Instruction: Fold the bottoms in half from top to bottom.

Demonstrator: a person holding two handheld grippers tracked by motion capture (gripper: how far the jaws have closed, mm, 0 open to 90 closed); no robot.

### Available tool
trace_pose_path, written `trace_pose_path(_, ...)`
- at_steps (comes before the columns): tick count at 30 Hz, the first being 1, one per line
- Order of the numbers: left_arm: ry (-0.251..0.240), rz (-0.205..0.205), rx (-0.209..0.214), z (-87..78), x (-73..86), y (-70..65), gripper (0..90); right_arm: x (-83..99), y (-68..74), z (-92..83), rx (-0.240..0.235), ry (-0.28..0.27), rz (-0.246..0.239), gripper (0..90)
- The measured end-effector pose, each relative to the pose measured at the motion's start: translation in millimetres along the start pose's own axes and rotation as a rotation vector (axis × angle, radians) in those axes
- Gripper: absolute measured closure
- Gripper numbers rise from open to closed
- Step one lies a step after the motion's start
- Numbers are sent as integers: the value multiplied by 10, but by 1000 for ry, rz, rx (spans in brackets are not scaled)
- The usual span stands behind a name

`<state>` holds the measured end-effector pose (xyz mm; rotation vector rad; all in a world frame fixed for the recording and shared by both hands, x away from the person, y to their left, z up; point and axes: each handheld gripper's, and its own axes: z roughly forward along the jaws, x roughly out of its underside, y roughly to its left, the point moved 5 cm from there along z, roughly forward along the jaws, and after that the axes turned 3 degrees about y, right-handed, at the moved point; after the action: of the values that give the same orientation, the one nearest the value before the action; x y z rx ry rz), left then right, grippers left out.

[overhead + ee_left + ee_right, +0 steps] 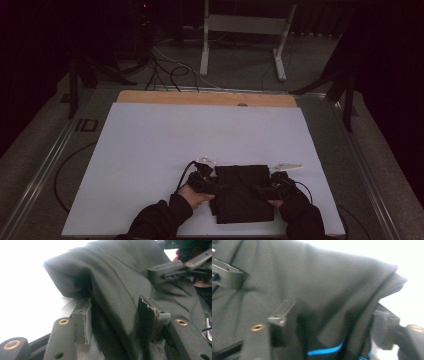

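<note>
A folded black garment (244, 197) lies on the white sheet (165, 150) near the table's front edge. My left gripper (220, 186) reaches onto its left side and my right gripper (258, 189) onto its right side, pointing at each other. In the left gripper view a raised fold of the garment (112, 290) runs between the jaws of my left gripper (115, 317), which stand apart around it. In the right gripper view the garment (324, 285), with a blue stripe (325, 350), fills the gap of my right gripper (332, 322); its jaws also stand apart.
A wooden table edge (205, 98) shows behind the white sheet. Cables (165, 70) and a white frame stand (242, 35) are on the floor beyond. Each hand's sleeve (160, 217) comes in from the bottom.
</note>
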<state>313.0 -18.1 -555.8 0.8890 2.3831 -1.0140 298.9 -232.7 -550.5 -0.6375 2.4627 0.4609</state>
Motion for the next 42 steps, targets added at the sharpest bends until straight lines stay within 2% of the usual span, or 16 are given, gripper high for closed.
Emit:
trace_pose_path(2,8,5,-3,14,-2,-9,517,0,4,-4,7,0,-5,409)
trace_pose_path(6,22,13,-2,47,-5,-35,607,9,22,-2,17,4,-31,451)
trace_pose_path(8,25,16,-5,56,-6,-41,629,13,32,0,16,2,-40,476)
trace_pose_path(12,28,24,-13,58,-6,-43,657,20,82,-1,-19,4,-58,621)
trace_pose_path(15,29,35,-17,60,-6,-51,686,16,99,0,-36,9,-56,683)
trace_pose_path(16,29,40,-20,60,-7,-53,695,16,99,1,-37,6,-44,705)
trace_pose_path(21,17,50,-29,45,-7,-70,718,-9,118,-33,-25,-12,-53,772)
trace_pose_path(24,4,54,-34,29,-13,-87,725,-24,123,-63,-15,-26,-56,791)
trace_pose_path(32,-3,77,-31,-22,-42,-137,730,-55,137,-132,-27,-49,-55,806)
trace_pose_path(35,-3,100,-34,-64,-69,-167,731,-74,140,-174,-26,-61,-64,809)
trace_pose_path(42,-19,127,-25,-166,-140,-246,732,-122,150,-264,-34,-92,-68,810)
